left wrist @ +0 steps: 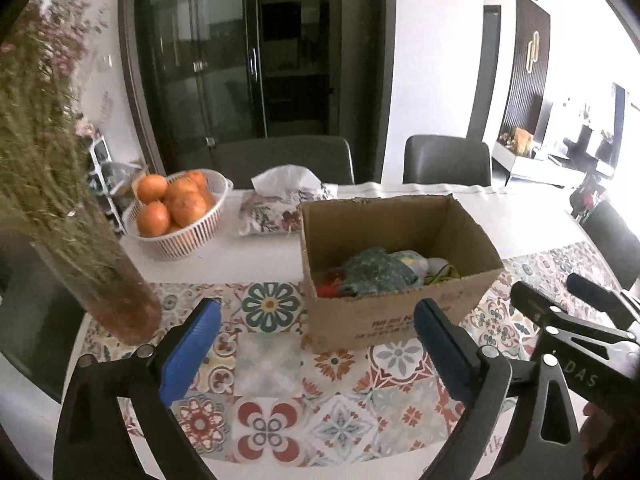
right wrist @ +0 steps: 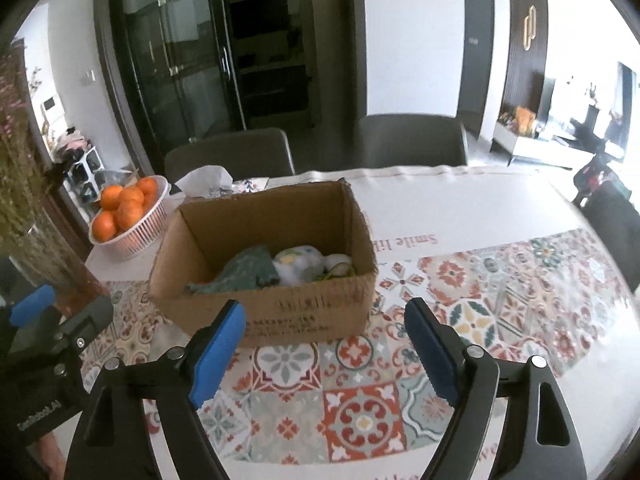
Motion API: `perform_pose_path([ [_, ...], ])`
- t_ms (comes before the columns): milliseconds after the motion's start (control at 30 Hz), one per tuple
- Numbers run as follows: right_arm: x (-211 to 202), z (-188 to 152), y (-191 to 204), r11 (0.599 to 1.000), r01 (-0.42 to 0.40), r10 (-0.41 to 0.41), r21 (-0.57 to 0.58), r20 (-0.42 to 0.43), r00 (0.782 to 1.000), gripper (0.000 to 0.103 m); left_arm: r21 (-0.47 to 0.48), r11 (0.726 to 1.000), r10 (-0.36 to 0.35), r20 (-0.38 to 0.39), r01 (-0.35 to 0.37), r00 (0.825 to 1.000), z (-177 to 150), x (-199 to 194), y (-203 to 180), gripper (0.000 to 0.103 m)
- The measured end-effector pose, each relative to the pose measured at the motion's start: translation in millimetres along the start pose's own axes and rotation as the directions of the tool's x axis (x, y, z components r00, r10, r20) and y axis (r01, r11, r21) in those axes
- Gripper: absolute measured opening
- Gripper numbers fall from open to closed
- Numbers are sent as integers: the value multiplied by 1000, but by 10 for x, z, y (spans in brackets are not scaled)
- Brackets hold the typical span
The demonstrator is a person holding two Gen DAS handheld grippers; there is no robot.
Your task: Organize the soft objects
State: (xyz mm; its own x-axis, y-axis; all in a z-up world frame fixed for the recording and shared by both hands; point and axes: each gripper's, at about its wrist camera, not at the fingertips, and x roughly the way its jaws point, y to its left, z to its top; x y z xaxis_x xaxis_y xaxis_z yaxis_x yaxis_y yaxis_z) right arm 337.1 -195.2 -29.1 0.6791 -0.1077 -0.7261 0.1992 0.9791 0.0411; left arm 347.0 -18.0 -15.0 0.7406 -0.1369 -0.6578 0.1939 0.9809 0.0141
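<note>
An open cardboard box (left wrist: pixel 400 308) (right wrist: pixel 280 312) stands on the patterned tablecloth. Inside it lie soft things: a dark green cloth (left wrist: pixel 376 272) (right wrist: pixel 244 274), something red (left wrist: pixel 330 286), a white and yellow plush (right wrist: pixel 298 264) and a yellowish piece (left wrist: pixel 444 274). My left gripper (left wrist: pixel 318 316) hangs open in front of the box, blue pads wide apart, nothing between them. My right gripper (right wrist: pixel 326 318) is open too, just short of the box's near wall, and empty. The right gripper (left wrist: pixel 576 312) also shows at the right edge of the left wrist view.
A white basket of oranges (left wrist: pixel 176 212) (right wrist: pixel 128 216) and a floral tissue pouch (left wrist: pixel 280 208) sit behind the box. A vase of dried flowers (left wrist: pixel 100 280) stands at the near left. Two grey chairs (left wrist: pixel 446 160) line the table's far side.
</note>
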Motion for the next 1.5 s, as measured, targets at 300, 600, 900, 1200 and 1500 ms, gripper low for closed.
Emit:
perform_pose_path([
  [300, -633, -331, 19, 999, 43, -42, -14, 96, 995, 89, -2, 1000, -8, 55, 8, 998, -272, -605, -1, 102],
  [600, -1172, -623, -117, 1000, 6, -2, -24, 156, 988, 90, -29, 999, 24, 118, -20, 993, -599, -1277, -130, 103],
  [900, -1742, -974, -286, 999, 8, 2, -47, 211, 978, 90, -68, 997, 48, 156, -38, 987, -989, -1918, -269, 103],
  [1200, -2234, -1366, -471, 999, -13, 22, -43, 233, 972, 92, -56, 997, 62, 193, -52, 979, -1319, -2415, -423, 103],
  [1500, -2583, -1734, -606, 999, -29, 36, -31, 244, 969, 93, -31, 998, 63, 228, -57, 972, -1599, -2774, -561, 103],
])
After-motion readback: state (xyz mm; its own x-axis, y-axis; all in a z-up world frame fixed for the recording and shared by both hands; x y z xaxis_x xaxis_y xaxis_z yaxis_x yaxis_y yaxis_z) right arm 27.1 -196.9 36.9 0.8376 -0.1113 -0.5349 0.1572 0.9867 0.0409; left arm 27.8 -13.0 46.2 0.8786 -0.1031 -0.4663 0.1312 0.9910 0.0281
